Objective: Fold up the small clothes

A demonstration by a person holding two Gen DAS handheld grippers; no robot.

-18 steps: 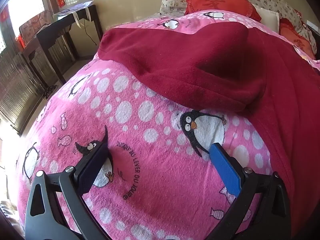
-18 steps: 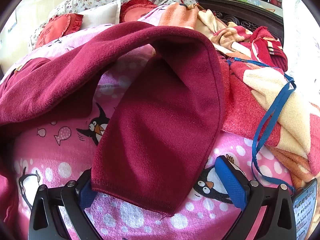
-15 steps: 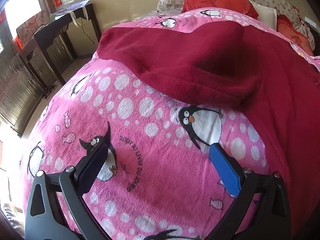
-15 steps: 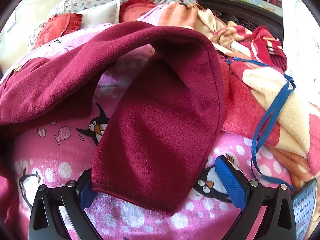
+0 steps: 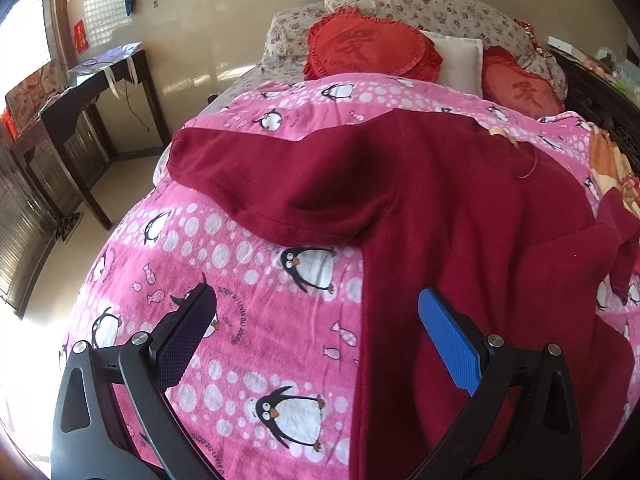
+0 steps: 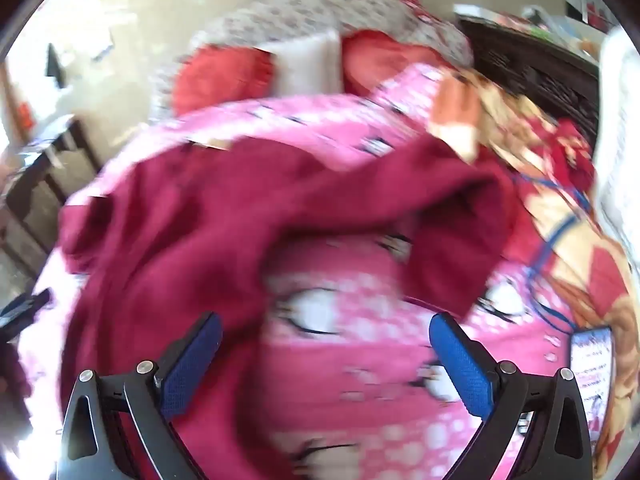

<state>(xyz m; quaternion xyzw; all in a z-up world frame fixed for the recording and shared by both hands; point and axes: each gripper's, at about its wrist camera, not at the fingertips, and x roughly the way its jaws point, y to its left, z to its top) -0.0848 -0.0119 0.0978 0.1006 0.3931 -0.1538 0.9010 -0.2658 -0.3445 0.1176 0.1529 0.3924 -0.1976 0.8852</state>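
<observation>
A dark red fleece garment [image 5: 460,208] lies spread on the pink penguin-print blanket [image 5: 248,264], one sleeve stretched out to the left. My left gripper [image 5: 316,320] hangs open above the blanket beside the garment's left edge, its right finger over the red cloth, nothing between the pads. In the blurred right wrist view the same garment [image 6: 192,224] shows with its other sleeve [image 6: 452,248] bent over at the right. My right gripper [image 6: 324,344] is open above the bare blanket [image 6: 344,364] between body and sleeve, holding nothing.
Red round cushions [image 5: 372,48] and floral pillows [image 5: 432,8] lie at the head of the bed. A pile of orange and red cloth [image 6: 568,232] with a blue cord lies at the right. A dark wooden side table [image 5: 80,96] stands left of the bed.
Both grippers have pulled back and up from the bed, so more of the garment and the bed head shows. The right wrist view has swung left off the sleeve and is blurred.
</observation>
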